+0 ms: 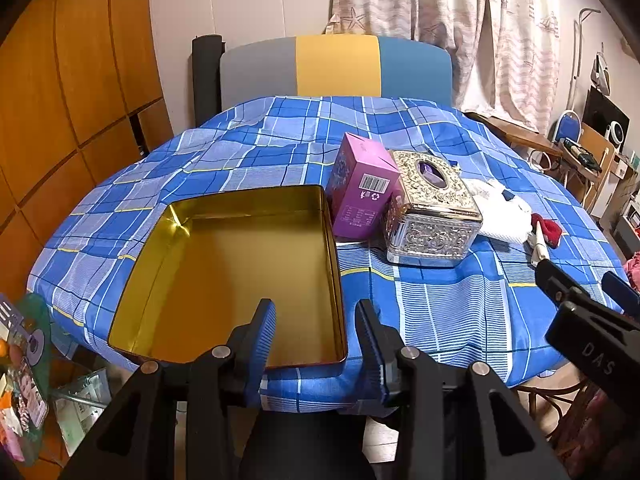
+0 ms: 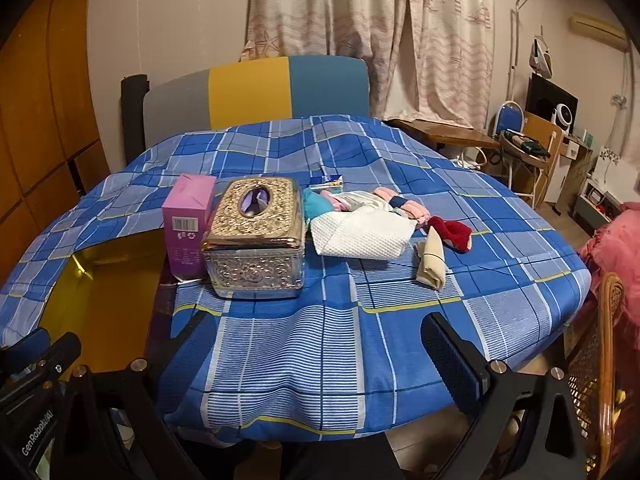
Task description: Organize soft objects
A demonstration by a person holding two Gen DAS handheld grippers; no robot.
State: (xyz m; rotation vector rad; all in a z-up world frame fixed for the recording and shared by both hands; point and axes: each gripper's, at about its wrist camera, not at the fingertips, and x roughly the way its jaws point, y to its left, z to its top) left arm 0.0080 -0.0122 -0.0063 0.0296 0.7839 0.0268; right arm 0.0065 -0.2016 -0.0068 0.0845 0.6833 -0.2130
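Our left gripper (image 1: 316,344) hovers with its jaws partly open and nothing between them, poised over the near right corner of the open gold tin (image 1: 240,272). Our right gripper (image 2: 316,364) has its jaws spread wide, also empty, above the near edge of the bench (image 2: 304,344) and its blue plaid cloth.

Just ahead of the right jaws stands the ornate tissue box (image 2: 256,236), with the purple carton (image 2: 188,224) touching its left side. Beyond and to the right lies the soft pile: a white waffle towel (image 2: 360,236), a beige rolled piece (image 2: 432,260), a red sock (image 2: 452,232), and teal and pink pieces (image 2: 320,204) behind the towel.

The risks, as we judge them:
- The towel overlaps the pieces behind it, so a grab there may drag several at once or pull one off the bench.
- The tissue box and carton stand between the pile and the tin; a low carry across could knock the upright carton over.
- The loose tablecloth is wrinkled, and wide jaws closing low could pinch it and shift everything.
- The tin sits near the bench edge, so a nudge from the left jaws could slide it off.
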